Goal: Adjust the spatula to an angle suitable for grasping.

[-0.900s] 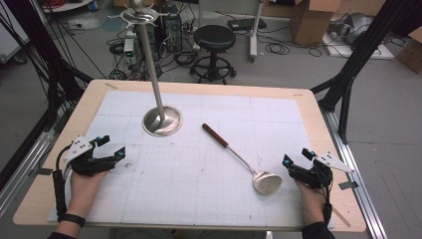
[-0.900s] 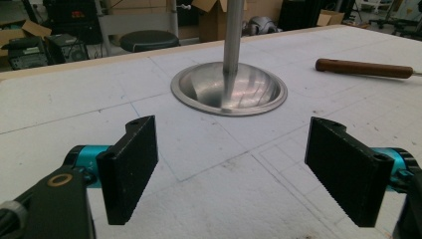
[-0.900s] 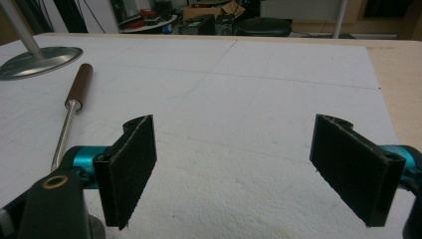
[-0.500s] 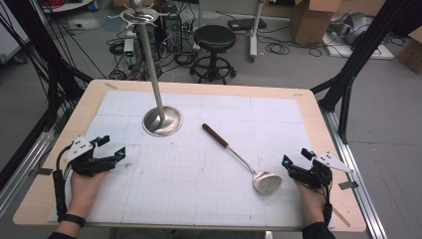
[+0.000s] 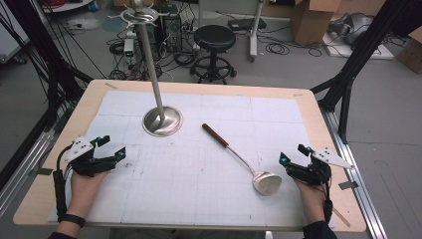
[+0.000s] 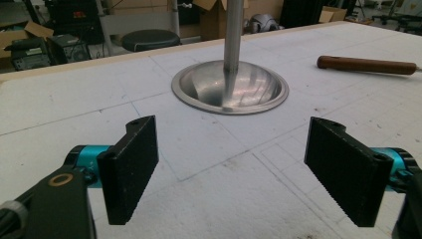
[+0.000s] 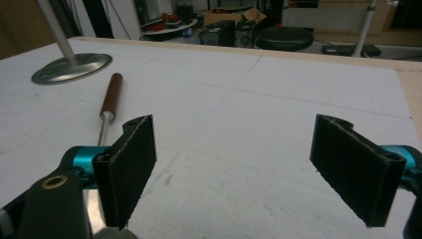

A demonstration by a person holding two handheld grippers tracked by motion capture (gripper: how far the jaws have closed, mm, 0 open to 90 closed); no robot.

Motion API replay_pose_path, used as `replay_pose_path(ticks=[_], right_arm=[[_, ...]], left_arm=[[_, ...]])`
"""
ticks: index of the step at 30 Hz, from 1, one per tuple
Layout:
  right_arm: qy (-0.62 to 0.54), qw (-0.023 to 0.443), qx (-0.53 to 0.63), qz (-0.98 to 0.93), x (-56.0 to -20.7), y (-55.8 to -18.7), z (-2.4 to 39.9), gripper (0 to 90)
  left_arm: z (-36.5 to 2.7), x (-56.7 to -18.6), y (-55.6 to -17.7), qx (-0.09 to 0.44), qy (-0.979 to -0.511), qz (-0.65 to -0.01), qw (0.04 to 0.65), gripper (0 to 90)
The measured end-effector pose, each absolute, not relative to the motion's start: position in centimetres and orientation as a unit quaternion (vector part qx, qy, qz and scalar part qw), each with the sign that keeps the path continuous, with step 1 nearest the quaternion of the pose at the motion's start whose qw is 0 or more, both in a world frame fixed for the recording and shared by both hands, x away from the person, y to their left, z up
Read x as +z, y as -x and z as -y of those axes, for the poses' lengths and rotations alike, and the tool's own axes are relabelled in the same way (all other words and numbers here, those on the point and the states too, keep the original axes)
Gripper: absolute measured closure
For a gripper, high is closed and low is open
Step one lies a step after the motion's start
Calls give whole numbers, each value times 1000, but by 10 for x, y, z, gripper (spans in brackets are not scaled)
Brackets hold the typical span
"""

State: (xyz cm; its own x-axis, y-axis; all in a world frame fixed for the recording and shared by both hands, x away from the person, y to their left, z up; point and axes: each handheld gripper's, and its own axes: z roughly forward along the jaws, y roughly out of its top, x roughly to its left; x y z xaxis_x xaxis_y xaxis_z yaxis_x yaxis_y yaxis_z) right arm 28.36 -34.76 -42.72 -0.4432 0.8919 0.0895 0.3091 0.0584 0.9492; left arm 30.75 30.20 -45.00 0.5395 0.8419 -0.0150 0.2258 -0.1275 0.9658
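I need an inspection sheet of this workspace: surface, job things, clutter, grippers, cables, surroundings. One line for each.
Surface: wooden table covered by a white gridded mat; small dark marks on the mat.
Job's things: ladle with a brown handle lies flat, bowl end close to the right gripper; metal stand upright on its round base, hooks at the top.
Clutter: nothing seen on the mat.
Grippers: left gripper open, nothing between its jaws, aimed toward the stand; right gripper open, nothing held, beside the ladle bowl.
Cables: one black cable along the left forearm; loose cables on the floor behind the table.
Surroundings: black stool, cardboard boxes, black frame legs.
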Motion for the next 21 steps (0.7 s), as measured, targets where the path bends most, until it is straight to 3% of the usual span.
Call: replay_pose_path(ticks=[21], right_arm=[[-420, 266, 534, -684, -409, -288, 322, 174]], left_arm=[[-300, -450, -307, 293, -700, -377, 531, 218]])
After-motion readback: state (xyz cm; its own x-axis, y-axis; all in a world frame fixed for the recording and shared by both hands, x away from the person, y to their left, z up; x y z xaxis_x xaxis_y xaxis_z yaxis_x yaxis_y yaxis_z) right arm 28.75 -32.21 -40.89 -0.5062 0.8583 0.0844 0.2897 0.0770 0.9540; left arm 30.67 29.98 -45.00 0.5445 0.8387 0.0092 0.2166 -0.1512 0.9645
